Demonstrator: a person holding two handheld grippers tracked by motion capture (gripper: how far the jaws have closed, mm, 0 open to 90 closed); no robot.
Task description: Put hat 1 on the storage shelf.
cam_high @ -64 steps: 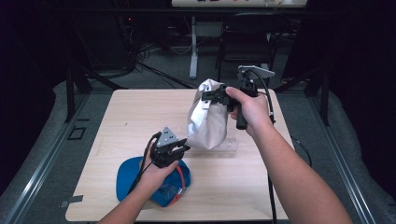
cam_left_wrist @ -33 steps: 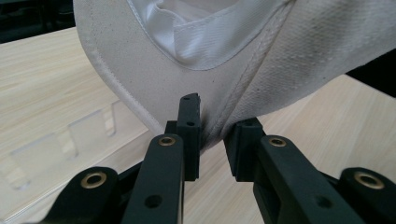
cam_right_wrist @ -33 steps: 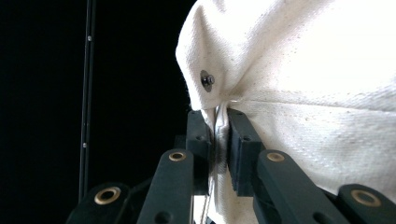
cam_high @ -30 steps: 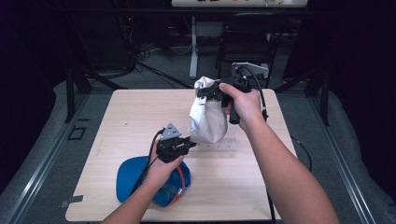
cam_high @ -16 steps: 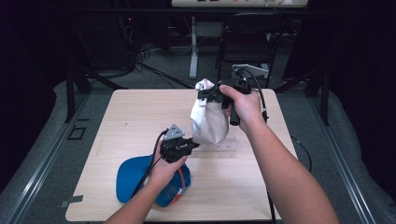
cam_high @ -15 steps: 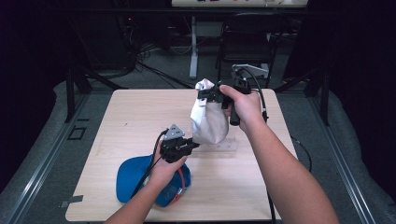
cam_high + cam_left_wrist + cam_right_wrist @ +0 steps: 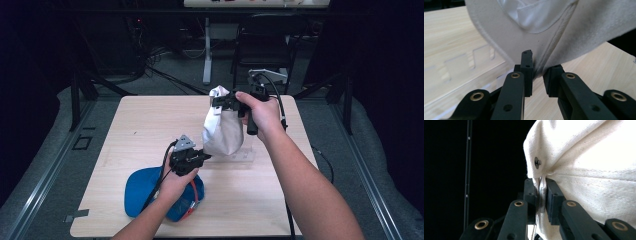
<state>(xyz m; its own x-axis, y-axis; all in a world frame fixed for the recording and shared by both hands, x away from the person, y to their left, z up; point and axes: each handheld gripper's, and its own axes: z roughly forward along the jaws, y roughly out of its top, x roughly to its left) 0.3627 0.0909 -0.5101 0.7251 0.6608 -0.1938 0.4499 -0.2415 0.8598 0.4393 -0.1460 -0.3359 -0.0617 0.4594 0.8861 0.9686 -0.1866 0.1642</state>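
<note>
- the blue cap (image 7: 150, 192) is lying at the near left of the table (image 7: 130, 130), partly under the person's left forearm, touching nothing the grippers are working on.
- the left gripper (image 7: 196, 159) is reaching toward the lower edge of the white cap (image 7: 222, 132); in the left gripper view its jaws are standing narrowly apart with a fold of the white cap's seam (image 7: 550, 55) sitting between them, not clearly clamped.
- the white cap is hanging upright over the middle of the table, its bottom near a clear plastic stand (image 7: 237, 156) lying on the wood.
- the right gripper (image 7: 223, 102) is pinching the top of the white cap; in the right gripper view its jaws are pressed tight on the fabric just below a small metal rivet (image 7: 537, 162).
- judged risk: the left jaws could be closing on too thin a fold, so the cloth slips out when pulled.
- judged risk: pulling hard against the right gripper's small pinch could tear the cap free there and drop it.
- the clear stand is sitting just under the cap and could snag or be knocked; a chair (image 7: 265, 47) and cables (image 7: 165, 55) are well beyond the table.
</note>
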